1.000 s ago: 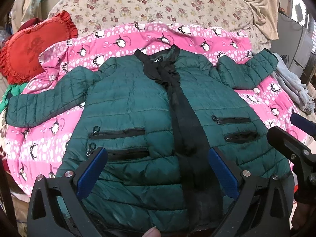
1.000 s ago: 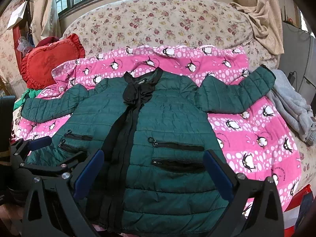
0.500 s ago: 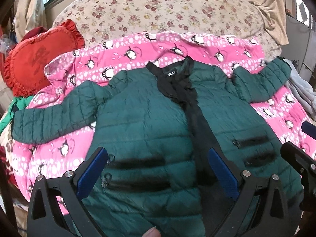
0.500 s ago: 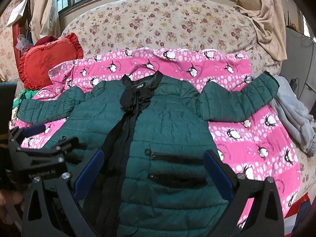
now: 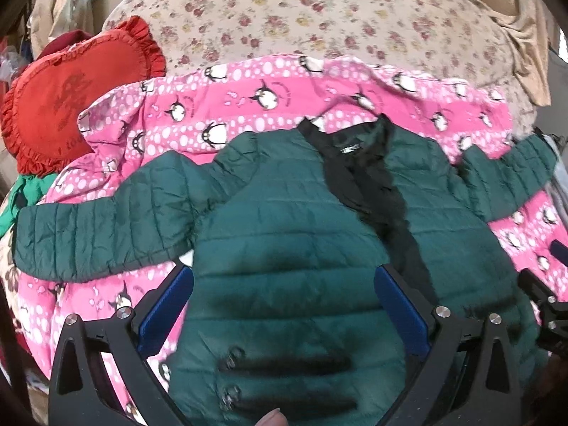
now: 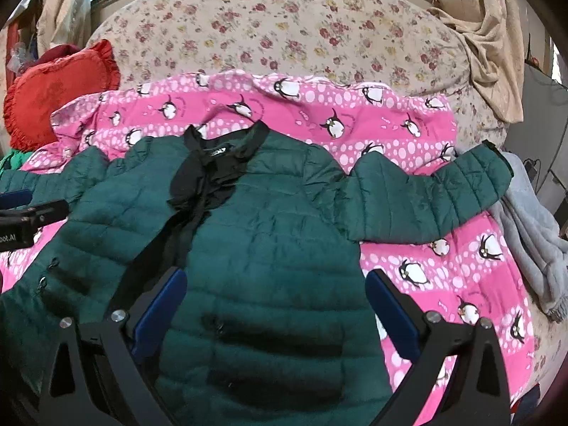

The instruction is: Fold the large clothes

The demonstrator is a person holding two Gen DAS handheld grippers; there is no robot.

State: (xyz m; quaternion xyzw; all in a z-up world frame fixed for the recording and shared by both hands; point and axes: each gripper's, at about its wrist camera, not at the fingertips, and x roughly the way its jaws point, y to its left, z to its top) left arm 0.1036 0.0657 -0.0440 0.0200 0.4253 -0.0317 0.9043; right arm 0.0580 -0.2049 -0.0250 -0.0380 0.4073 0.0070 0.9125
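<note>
A dark green quilted jacket [image 5: 284, 248] with a black front placket lies face up, spread flat on a pink penguin blanket [image 5: 248, 106], both sleeves stretched out sideways. It also shows in the right wrist view [image 6: 277, 241]. My left gripper [image 5: 284, 305] is open and empty, hovering over the jacket's left front, above the pocket zips. My right gripper [image 6: 275, 305] is open and empty over the jacket's right front. The left sleeve [image 5: 92, 230] points left; the right sleeve [image 6: 426, 195] points right.
A red frilled cushion [image 5: 67, 99] lies at the back left. A grey garment [image 6: 532, 234] lies at the right edge of the bed. A floral sheet [image 6: 284, 28] covers the back, with beige cloth [image 6: 497, 35] draped at the back right.
Both grippers have moved forward over the jacket, from its hem towards the chest and sleeves. Both stay open and empty. The jacket has not moved.
</note>
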